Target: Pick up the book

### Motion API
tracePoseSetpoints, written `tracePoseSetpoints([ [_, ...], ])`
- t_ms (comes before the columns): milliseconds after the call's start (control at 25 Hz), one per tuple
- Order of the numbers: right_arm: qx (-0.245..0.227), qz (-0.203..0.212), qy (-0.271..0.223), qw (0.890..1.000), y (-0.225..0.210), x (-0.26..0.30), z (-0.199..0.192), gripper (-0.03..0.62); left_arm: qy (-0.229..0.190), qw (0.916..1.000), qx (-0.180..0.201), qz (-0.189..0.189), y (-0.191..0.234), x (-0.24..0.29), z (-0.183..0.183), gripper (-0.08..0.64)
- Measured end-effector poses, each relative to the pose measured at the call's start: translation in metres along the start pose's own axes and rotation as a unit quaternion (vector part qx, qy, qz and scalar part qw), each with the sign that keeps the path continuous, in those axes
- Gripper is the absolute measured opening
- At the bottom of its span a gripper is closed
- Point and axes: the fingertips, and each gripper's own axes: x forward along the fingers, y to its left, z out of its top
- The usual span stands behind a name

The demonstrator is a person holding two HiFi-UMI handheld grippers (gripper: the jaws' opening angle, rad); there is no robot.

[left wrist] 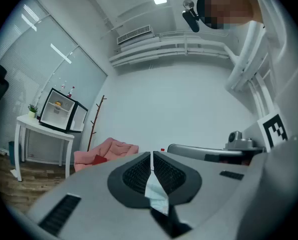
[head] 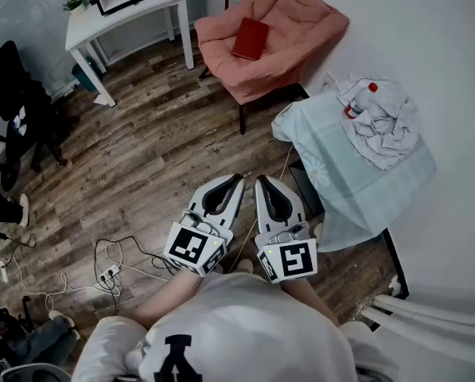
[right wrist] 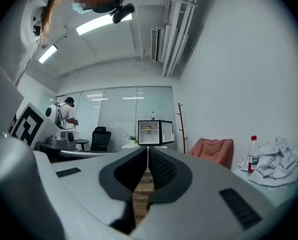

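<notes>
Floor of brown wood-look planks (head: 142,157) fills most of head view. At 9 o'clock: black office chair (head: 13,86). At 8 o'clock: tangle of thin cables w/ white power strip (head: 110,274). At 11 o'clock: white rectangular table on straight legs (head: 130,13).

Centre, approx 6 o'clock: grey-white left gripper (head: 235,178), jaws clenched tight, nothing between them; its own view shows the pads pressed together. Just beside it is the grey-white right gripper (head: 262,180), jaws likewise clenched and empty. Both point toward 12 o'clock and each carries a marker cube.

Red rectangular book (head: 251,38) lies flat on the seat of the salmon-pink cushioned armchair (head: 309,18) at 12 o'clock, well apart from both grippers, untouched.

At 3 o'clock: low table under a pale blue cloth (head: 356,181). On it, toward 2 o'clock, a clear plastic bottle w/ red cap (head: 360,102) lies against a crumpled white fabric heap (head: 390,126).
</notes>
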Motion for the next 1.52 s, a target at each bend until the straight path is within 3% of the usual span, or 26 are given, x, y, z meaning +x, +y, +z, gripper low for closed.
tracePoseSetpoints([
  [680,0.008,-0.007,-0.006,1.000,0.020,0.016,-0.002,0.032,-0.003,1.0000,-0.004,-0.008,0.022,-0.011,0.006,0.020],
  [1160,0.019,-0.041,-0.005,0.999,0.042,0.043,-0.011,0.032,0.002,0.9988,-0.005,-0.048,0.054,-0.016,0.009,0.020],
  [1520,0.007,-0.028,-0.011,1.000,0.030,0.085,-0.014,0.032,0.005,0.9990,-0.006,-0.043,0.084,0.013,0.006,0.020],
])
